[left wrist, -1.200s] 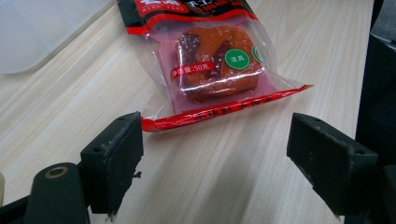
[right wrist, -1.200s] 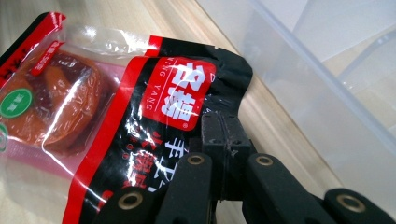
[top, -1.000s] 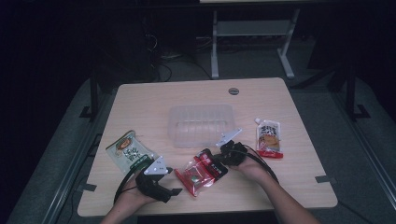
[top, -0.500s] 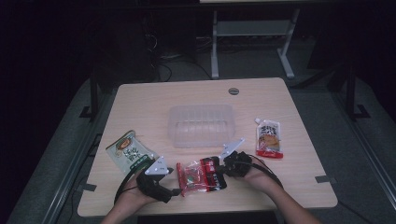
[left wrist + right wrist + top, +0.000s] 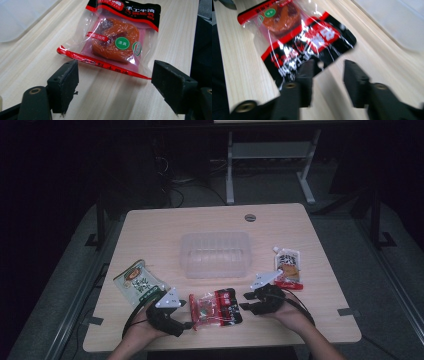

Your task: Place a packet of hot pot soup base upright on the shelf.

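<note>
- Red-and-black snack packet lies flat on the wooden table, near the front edge, between the two grippers; clear window shows an orange-brown round piece inside.
- Left gripper sits at the packet's 9 o'clock, low on the table. Jaws stand wide apart, nothing pinched; they have just been closing a touch. In the left gripper view the packet's red sealed edge lies ahead of the jaw tips, not touched by either pad.
- Right gripper is at the packet's 3 o'clock, just beside its black end. Jaws have just been opening, now about half apart. In the right gripper view the left jaw lies over the black printed corner of the packet; the gap itself shows bare table, pads not pressing on the packet. Picture is blurred, so contact at the very tip can't be told.
- Clear plastic container at 12 o'clock of the packet, mid-table, empty-looking, apart from both grippers.
- Green snack bag at 10 o'clock of the packet, just beyond the left gripper, lying flat and tilted.
- White spout pouch with red-orange print at 2 o'clock of the packet, just behind the right gripper.
- Black cable loops from the left gripper toward the table's front-left edge.
- Round grommet at the far edge of the table, 12 o'clock of the container.
</note>
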Motion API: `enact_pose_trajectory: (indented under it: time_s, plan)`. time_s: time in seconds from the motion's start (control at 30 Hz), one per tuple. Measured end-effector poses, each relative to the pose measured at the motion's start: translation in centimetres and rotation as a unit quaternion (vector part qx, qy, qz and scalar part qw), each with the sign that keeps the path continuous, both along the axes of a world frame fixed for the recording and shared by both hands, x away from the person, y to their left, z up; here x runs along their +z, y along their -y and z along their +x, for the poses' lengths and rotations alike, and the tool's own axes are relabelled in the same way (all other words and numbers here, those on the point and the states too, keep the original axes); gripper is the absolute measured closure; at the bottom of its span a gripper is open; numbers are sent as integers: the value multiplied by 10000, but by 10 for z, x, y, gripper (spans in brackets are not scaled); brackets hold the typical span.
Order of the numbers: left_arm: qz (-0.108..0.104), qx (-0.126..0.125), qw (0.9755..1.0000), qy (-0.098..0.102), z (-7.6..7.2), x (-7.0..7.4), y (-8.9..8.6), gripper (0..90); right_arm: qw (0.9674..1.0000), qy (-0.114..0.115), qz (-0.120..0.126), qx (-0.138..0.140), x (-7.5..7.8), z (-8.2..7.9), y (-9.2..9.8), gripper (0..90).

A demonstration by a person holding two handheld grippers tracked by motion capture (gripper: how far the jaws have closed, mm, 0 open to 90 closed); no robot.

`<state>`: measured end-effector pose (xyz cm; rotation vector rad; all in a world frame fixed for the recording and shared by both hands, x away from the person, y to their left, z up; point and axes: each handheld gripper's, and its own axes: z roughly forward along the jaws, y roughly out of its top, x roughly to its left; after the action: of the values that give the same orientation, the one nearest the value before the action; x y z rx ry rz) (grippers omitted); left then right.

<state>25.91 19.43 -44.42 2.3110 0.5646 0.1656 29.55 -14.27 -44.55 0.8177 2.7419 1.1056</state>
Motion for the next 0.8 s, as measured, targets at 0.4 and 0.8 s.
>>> enact_pose_trajectory:
  time_s: [0.4, 0.8]
  plan:
    - [9, -56, 10000, -45, 13, 11, 12, 860, 9996, -88, 57, -253, -2, -15, 21, 299]
    - [221, 28, 9996, -185, 22, 0, 10, 895, 9997, 7, 89, -232, -4, -10, 18, 272]
